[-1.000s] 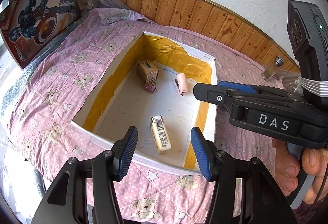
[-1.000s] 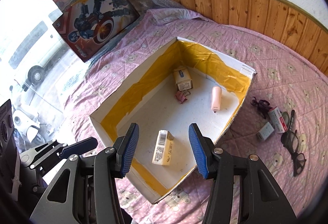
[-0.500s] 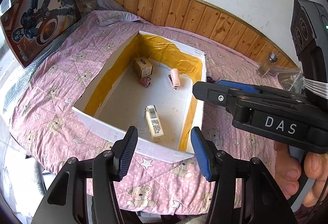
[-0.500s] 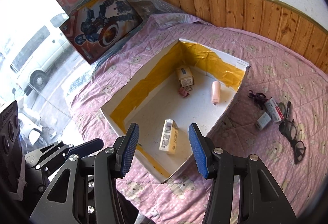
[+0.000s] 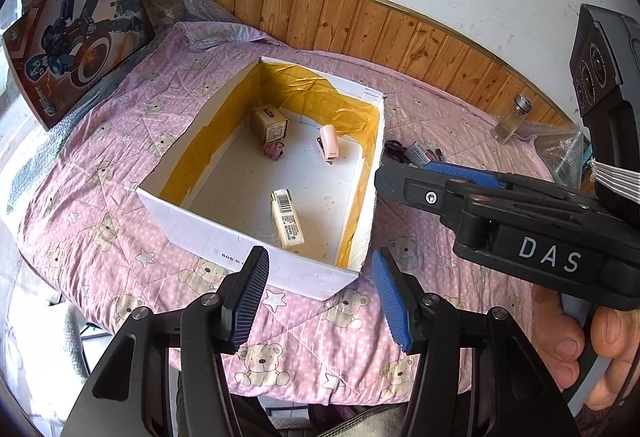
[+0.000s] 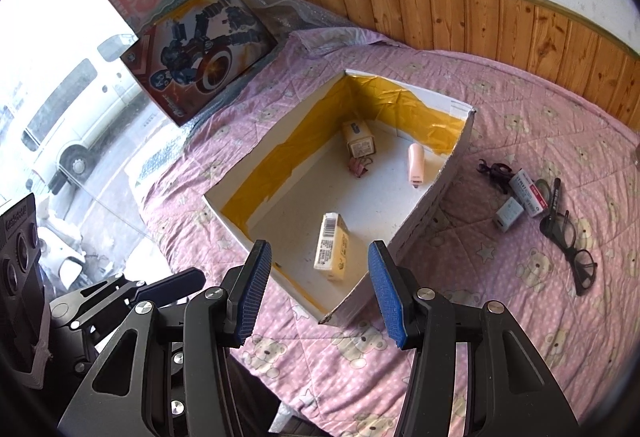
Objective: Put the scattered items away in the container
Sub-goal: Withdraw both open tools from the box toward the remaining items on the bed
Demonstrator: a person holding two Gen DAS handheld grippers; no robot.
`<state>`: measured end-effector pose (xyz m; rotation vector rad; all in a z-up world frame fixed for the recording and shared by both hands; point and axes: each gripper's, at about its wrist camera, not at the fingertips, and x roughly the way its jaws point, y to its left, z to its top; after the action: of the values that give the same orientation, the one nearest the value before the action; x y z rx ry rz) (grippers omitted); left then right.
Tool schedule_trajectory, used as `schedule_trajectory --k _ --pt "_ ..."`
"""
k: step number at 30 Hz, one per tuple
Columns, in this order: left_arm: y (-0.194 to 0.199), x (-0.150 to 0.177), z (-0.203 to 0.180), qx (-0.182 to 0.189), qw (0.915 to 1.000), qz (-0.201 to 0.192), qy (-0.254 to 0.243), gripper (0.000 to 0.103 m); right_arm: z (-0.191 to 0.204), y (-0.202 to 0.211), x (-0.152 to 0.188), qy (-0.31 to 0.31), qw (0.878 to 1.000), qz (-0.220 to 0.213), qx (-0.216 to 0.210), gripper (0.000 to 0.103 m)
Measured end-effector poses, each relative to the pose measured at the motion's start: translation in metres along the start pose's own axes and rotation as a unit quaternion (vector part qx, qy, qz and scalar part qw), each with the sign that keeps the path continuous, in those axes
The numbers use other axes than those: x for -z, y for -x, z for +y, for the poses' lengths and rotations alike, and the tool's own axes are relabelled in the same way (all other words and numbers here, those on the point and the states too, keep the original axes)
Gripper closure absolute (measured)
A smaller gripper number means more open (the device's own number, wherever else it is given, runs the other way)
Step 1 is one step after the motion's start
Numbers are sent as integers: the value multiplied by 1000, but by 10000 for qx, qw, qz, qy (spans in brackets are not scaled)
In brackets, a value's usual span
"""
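A white box with yellow-taped walls (image 5: 256,237) (image 6: 444,177) sits on the pink quilt. Inside lie a cream barcode packet (image 5: 287,219) (image 6: 332,247), a tan carton (image 5: 269,123) (image 6: 359,137), a pink stapler (image 5: 329,148) (image 6: 416,163) and a pink clip (image 5: 273,149) (image 6: 359,167). Right of the box on the quilt are a dark clip (image 6: 495,173), a red-white packet (image 6: 529,191), a small grey box (image 6: 509,214), a black pen (image 6: 553,193) and black glasses (image 6: 570,247). My left gripper (image 5: 320,297) and right gripper (image 6: 320,291) hang open and empty above the box's near edge.
Two toy boxes (image 6: 200,49) lean by the window at the left. A glass jar (image 5: 513,119) and bubble wrap (image 5: 560,153) lie at the far right by the wooden panelling (image 6: 520,25). A hand (image 5: 580,349) holds the right gripper's handle. The quilt's front edge drops off below the grippers.
Both grippers have pulled back and up from the box, so it looks smaller and farther. The items inside have not moved, and both stay open.
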<state>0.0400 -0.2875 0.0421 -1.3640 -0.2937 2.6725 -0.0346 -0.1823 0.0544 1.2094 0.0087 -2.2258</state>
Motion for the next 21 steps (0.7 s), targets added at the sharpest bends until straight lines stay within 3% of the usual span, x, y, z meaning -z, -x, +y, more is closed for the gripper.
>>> schedule_trajectory --k 21 --pt "-4 22 -35 86 9993 122 -337 48 -24 24 35 -366 9990 -198 -148 49"
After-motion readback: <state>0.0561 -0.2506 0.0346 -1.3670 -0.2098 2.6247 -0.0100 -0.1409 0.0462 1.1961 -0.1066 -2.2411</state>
